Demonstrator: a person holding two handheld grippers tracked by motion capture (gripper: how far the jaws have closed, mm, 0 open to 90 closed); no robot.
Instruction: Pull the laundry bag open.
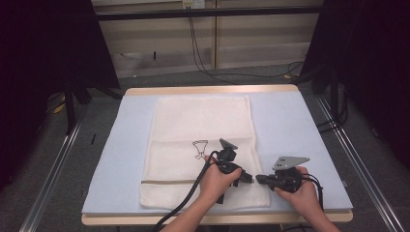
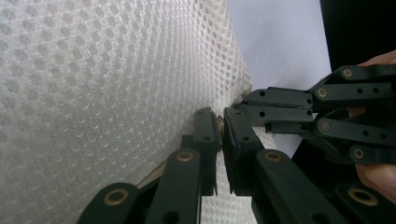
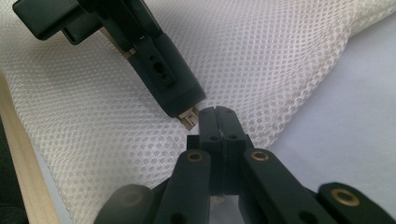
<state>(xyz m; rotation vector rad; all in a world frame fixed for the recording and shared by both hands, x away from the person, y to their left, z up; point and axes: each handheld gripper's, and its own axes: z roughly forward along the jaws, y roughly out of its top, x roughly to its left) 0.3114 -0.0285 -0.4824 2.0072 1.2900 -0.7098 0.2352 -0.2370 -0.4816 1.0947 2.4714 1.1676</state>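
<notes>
A white mesh bag (image 1: 203, 121) lies flat on the blue mat (image 1: 290, 121), with a tan zipper band (image 1: 164, 181) running across it near the front. Both grippers meet at the band's right end, by the bag's right edge. My left gripper (image 1: 249, 179) points right, its jaws almost together on a small beige zipper pull (image 3: 189, 120) at their tip (image 2: 220, 123). From the right, my right gripper (image 1: 259, 179) points left, its jaws (image 3: 218, 114) pressed shut on the edge of the mesh bag (image 3: 280, 56) right beside the pull.
A small black drawing (image 1: 199, 147) is printed on the bag's middle. The mat covers a wooden table (image 1: 212, 90). Metal rails (image 1: 53, 169) run along both sides, dark curtains stand left and right, and cables (image 1: 203, 63) lie on the floor beyond.
</notes>
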